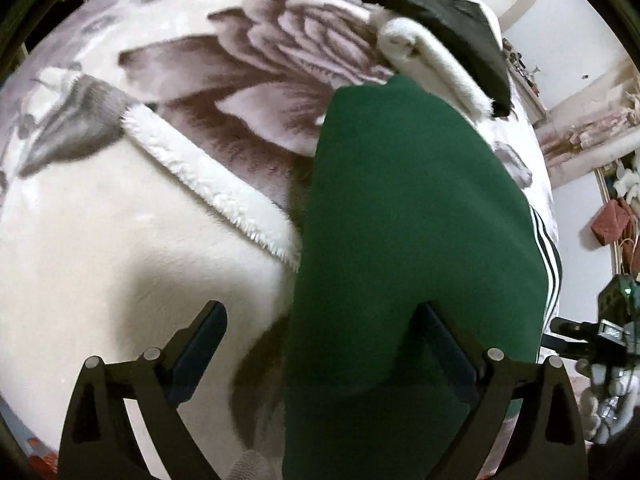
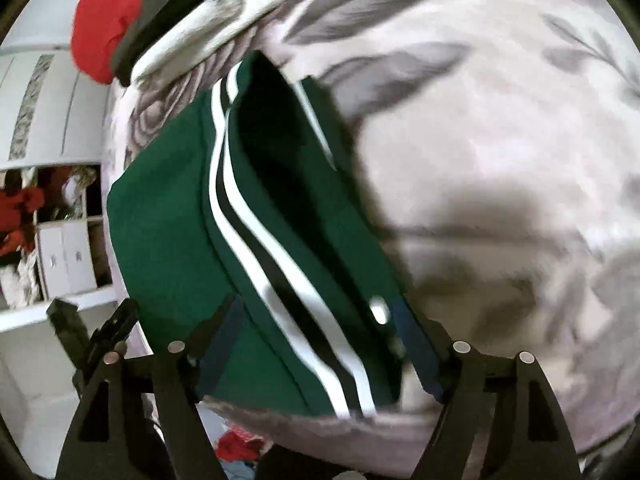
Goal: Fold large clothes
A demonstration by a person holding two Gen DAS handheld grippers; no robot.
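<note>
A floral blanket (image 1: 248, 92) covers the bed. The folded green trousers (image 1: 404, 240) lie on it, long axis running away from me. My left hand-held gripper (image 1: 320, 352) and right hand-held gripper (image 2: 320, 340) both stand wide, gripping nothing, the right nearer the striped edge.

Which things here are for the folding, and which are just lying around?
For folding: green striped garment, left gripper, right gripper, both open.

Lying around: red cloth, dark fleece-lined jacket, flowered blanket underneath.

bare blanket (image 2: 500, 160) right, clothes pile (image 1: 440, 20) beyond
</note>
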